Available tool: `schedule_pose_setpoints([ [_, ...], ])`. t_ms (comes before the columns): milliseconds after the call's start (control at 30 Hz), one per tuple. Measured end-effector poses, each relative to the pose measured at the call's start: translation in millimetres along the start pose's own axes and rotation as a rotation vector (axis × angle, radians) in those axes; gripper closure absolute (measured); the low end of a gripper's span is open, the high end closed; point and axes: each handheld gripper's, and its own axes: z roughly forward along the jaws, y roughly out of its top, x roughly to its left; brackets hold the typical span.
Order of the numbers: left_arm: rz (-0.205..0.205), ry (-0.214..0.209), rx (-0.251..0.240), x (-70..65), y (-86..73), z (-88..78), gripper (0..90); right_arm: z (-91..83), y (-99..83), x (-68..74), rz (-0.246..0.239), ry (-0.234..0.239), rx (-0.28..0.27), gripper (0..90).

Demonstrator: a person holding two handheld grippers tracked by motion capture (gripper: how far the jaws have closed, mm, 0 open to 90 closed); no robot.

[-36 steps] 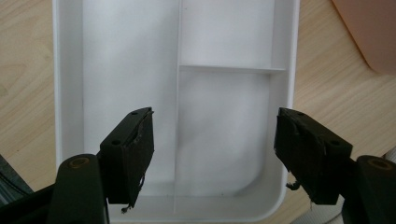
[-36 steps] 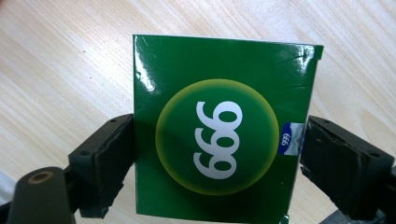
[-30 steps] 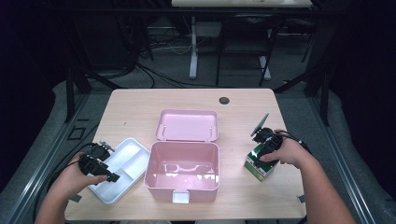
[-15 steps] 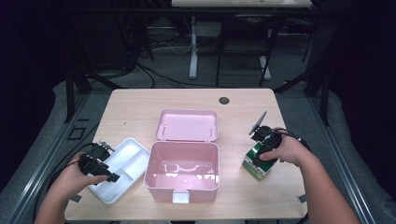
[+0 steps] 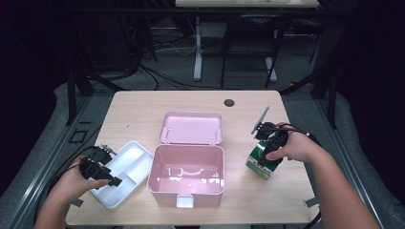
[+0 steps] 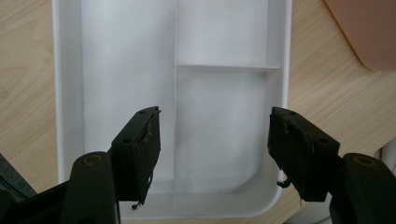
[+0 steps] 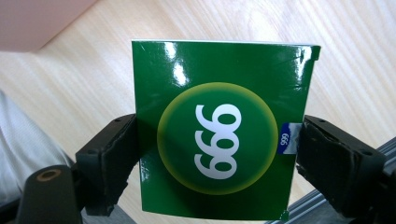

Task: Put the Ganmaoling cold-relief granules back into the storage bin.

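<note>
A green carton (image 5: 260,163) marked 999 stands on the wooden table at the right, slightly tilted. My right gripper (image 5: 268,143) comes down on it from above. In the right gripper view the carton (image 7: 219,130) fills the gap of that gripper (image 7: 217,147), with a pad against each side. My left gripper (image 5: 112,180) hangs open over the near end of a white divided tray (image 5: 125,162) at the left. In the left gripper view its jaws stand wide apart (image 6: 215,140) above the tray (image 6: 65,93), holding nothing.
An open pink box (image 5: 165,188) sits at the table's middle with its lid (image 5: 191,128) folded back behind it, close beside the tray. A small dark round grommet (image 5: 229,102) marks the far side. The table's front edge runs just under both hands.
The right hand has shifted very slightly over the green carton. The left hand and the tray have stayed where they were.
</note>
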Motion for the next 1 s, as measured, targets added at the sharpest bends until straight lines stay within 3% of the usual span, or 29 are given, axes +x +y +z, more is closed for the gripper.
schedule_pose_setpoints([
  [200, 0.005, -0.001, 0.002, 1.2, 0.2, 0.8, 34.8, -12.3, 4.4, 7.6, -0.122, -0.019, 0.009, 16.2],
  [400, 0.004, -0.005, -0.002, 1.4, -0.1, 0.0, 34.8, -19.5, 7.2, 16.1, -0.24, 0.002, 0.018, 16.2],
  [533, 0.005, -0.008, -0.002, 2.1, 0.0, 1.4, 34.8, -26.3, 10.8, 22.8, -0.258, 0.024, 0.023, 16.2],
  [733, 0.019, -0.009, 0.001, 2.0, 0.7, 1.5, 34.8, -40.5, 18.4, 35.9, -0.315, 0.02, 0.026, 16.2],
  [1000, 0.007, -0.01, 0.003, 1.0, 0.2, 1.5, 34.8, -60.2, 29.0, 50.7, -0.379, 0.023, 0.019, 16.2],
])
